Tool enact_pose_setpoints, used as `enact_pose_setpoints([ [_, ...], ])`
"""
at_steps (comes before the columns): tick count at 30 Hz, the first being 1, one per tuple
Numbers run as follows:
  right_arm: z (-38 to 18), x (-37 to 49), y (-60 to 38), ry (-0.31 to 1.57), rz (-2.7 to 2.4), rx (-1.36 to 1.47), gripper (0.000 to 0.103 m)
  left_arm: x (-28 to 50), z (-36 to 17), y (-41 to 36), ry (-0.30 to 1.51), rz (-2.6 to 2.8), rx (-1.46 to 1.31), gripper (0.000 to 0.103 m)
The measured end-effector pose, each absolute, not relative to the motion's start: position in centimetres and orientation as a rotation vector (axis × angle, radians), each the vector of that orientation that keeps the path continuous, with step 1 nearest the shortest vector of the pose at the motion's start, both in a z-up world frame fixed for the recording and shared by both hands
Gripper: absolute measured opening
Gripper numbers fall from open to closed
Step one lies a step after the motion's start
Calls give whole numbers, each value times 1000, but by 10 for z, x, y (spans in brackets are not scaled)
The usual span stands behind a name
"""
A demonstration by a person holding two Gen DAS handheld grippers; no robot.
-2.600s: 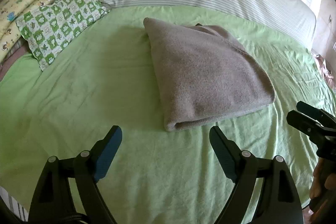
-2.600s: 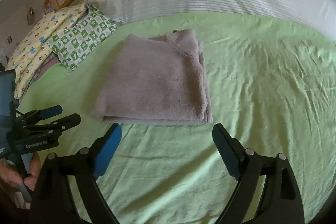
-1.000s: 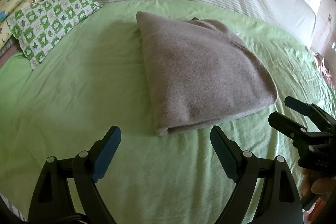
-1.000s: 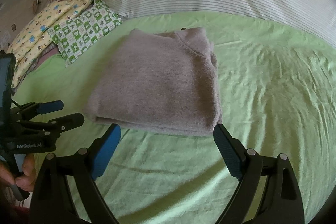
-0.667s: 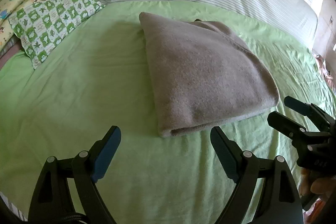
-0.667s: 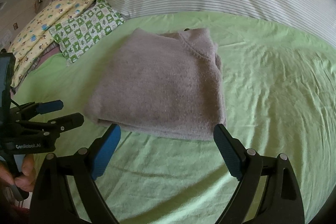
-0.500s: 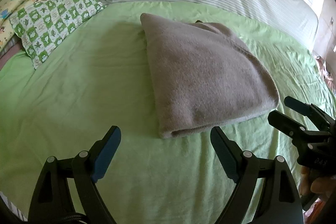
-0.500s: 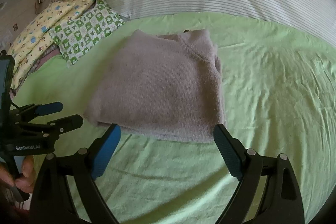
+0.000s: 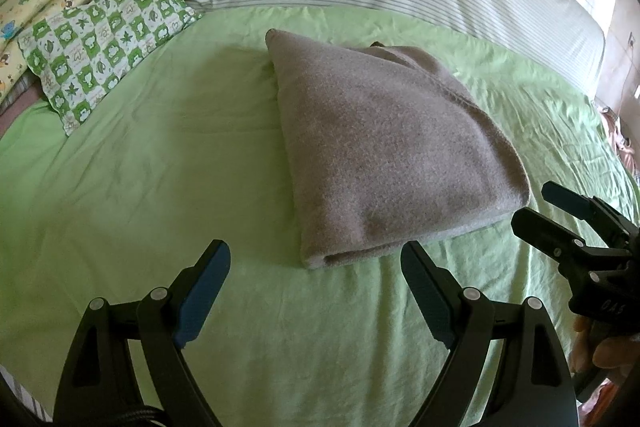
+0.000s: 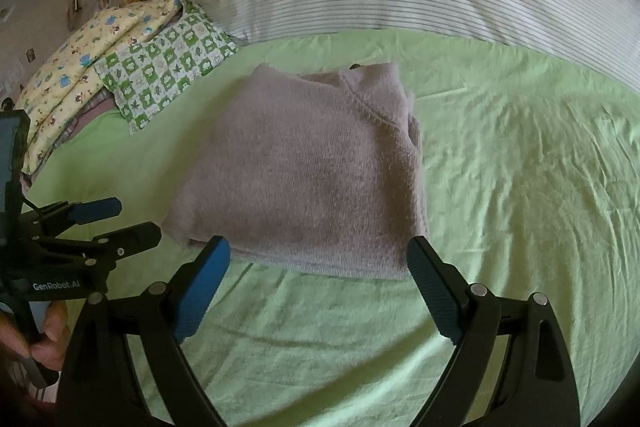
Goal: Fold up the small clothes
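The left hand-held gripper (image 9: 314,283) and the right hand-held gripper (image 10: 318,277) both stand wide and hold nothing, poised just short of the grey knitted sweater (image 9: 384,155). It lies folded in a thick rectangle mid-bed on the green sheet (image 9: 140,179). It looks soft, light and floppy; the layers would likely slide apart, so pinch all of them at the near corners, though the underside is hidden.

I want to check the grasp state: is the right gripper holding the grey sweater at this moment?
No, the right gripper is open, its fingers spread above the green sheet just in front of the folded grey sweater, gripping nothing.
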State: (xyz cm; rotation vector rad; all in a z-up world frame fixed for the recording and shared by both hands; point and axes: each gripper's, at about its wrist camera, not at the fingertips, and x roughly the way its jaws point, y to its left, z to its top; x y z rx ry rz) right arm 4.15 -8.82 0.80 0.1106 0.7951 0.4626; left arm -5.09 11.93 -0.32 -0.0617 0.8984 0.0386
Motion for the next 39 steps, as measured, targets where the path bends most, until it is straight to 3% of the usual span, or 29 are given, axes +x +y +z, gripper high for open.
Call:
enact_pose_setpoints([
  [39, 19, 50, -85, 775, 459, 120, 91, -37, 1, 124, 917, 27, -48, 89],
])
